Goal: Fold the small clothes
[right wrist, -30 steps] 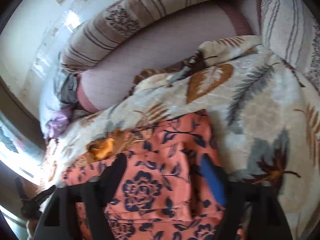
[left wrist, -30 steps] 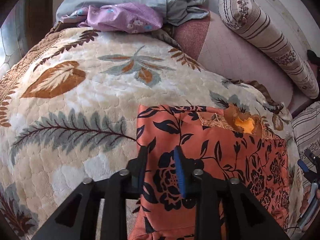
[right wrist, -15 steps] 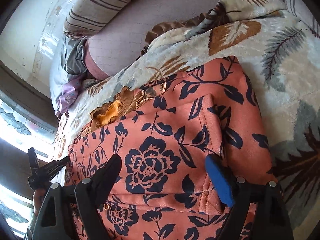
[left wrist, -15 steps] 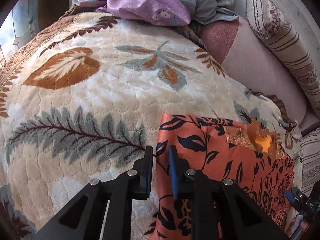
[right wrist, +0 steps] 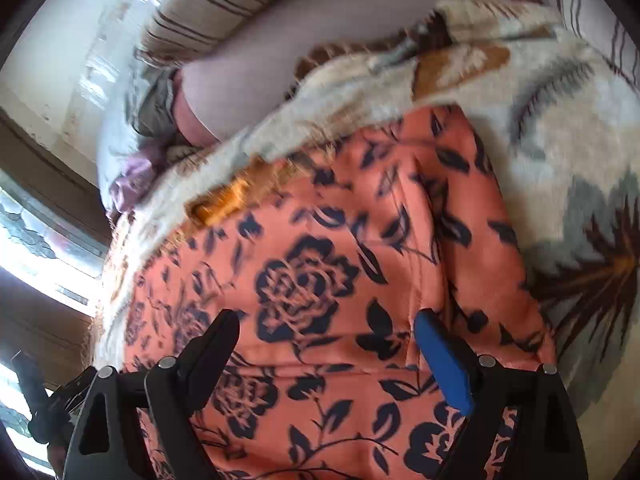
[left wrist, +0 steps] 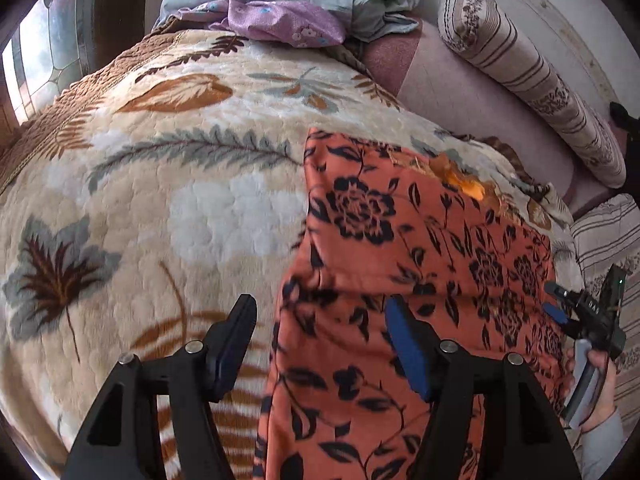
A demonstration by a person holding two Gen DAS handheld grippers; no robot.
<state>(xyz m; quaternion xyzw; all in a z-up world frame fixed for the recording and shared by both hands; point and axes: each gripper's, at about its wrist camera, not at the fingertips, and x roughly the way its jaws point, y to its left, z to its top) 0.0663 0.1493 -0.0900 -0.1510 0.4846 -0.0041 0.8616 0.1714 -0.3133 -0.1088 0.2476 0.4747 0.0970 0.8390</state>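
One orange floral garment (left wrist: 400,248), two grippers

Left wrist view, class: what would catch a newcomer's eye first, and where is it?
The orange garment with dark flowers stands out, lying on the right part of a cream leaf-print blanket. Over its near edge hangs the left gripper, jaws opening, nothing pinched. At the far end lies a purple cloth, and a striped bolster runs along the right.

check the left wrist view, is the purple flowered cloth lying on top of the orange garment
No, the purple flowered cloth lies far off at the bed's head, apart from the orange garment.
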